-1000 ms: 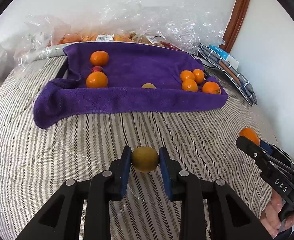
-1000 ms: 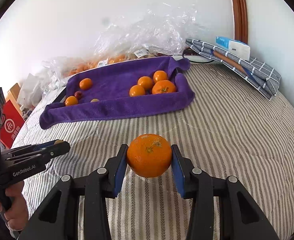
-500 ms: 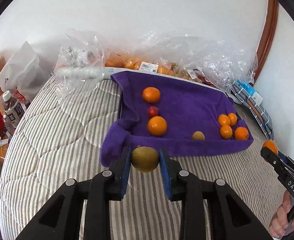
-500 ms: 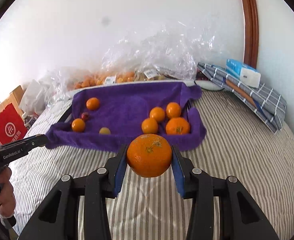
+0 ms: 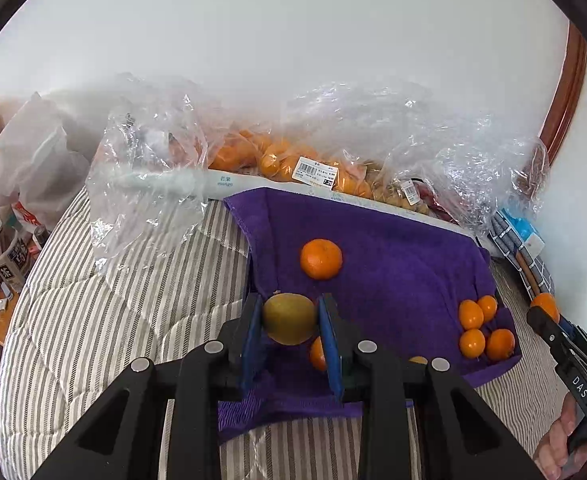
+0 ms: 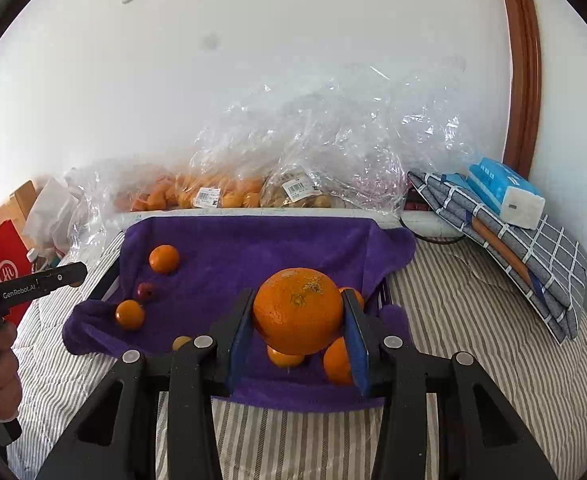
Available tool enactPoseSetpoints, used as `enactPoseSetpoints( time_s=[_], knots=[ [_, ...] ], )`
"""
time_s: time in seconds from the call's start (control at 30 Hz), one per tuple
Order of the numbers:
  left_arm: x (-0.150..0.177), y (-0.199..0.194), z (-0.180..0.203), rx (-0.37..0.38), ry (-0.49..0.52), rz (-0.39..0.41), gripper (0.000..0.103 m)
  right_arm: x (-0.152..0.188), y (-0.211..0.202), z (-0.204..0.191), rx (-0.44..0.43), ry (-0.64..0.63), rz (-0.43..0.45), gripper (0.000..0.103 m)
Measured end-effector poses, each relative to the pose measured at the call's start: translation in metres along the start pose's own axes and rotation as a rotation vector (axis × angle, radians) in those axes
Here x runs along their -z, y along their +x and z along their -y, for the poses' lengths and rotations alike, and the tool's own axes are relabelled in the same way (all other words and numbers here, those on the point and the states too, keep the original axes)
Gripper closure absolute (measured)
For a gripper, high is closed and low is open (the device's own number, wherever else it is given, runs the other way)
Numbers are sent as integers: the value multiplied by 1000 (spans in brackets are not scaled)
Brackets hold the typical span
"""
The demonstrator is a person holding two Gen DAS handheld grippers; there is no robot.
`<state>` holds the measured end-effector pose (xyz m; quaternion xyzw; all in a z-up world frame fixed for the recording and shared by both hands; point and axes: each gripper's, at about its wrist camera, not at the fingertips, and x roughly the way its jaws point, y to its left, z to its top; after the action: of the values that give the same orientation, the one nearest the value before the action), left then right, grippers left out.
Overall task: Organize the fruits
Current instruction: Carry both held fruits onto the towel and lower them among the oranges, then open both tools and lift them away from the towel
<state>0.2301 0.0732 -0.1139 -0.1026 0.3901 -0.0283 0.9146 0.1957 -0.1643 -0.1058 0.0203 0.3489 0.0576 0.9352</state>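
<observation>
My left gripper (image 5: 289, 322) is shut on a yellow-green fruit (image 5: 289, 318) and holds it over the front left part of the purple towel-lined tray (image 5: 405, 256). My right gripper (image 6: 298, 322) is shut on a large orange (image 6: 297, 310) above the tray's (image 6: 253, 248) front right part. On the towel lie an orange (image 5: 320, 259) at the back left, a small red fruit (image 6: 146, 291), and a cluster of small oranges (image 5: 481, 332) at the right. The right gripper also shows at the right edge of the left wrist view (image 5: 549, 320).
Clear plastic bags of fruit (image 6: 221, 194) line the wall behind the tray. Folded checked cloth with a blue pack (image 6: 505, 196) lies at the right. Bottles (image 5: 9, 252) and a red bag (image 6: 3, 268) stand off the striped bed's (image 6: 473, 320) left side.
Both grippers have moved forward over the striped bed with their fruit and now hang over the front part of the tray. The left one moved toward the tray's left end.
</observation>
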Motion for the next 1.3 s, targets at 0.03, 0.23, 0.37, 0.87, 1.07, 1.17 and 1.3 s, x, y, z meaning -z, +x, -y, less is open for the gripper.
enactPoseSetpoints(
  time_s=[0.03,0.23,0.37,0.87,1.07,1.17,1.3],
  knots=[
    [-3,5,1,1,2,-3,76,-2,5,1,2,-5,1,61],
    [-16,39,11,7,9,-40,76,-18,45,11,17,-18,-16,61],
    [-21,59,19,2,32,-63,76,-23,70,17,21,-7,-47,61],
    [-22,87,30,3,52,-95,76,-16,115,16,16,-8,-122,61],
    [-19,94,30,-1,39,-117,76,-14,116,11,32,-40,-115,61],
    [-18,96,29,-3,43,-130,76,-13,115,11,29,-35,-116,61],
    [-16,89,29,-10,38,-130,72,-13,111,10,48,-45,-126,61]
  ],
)
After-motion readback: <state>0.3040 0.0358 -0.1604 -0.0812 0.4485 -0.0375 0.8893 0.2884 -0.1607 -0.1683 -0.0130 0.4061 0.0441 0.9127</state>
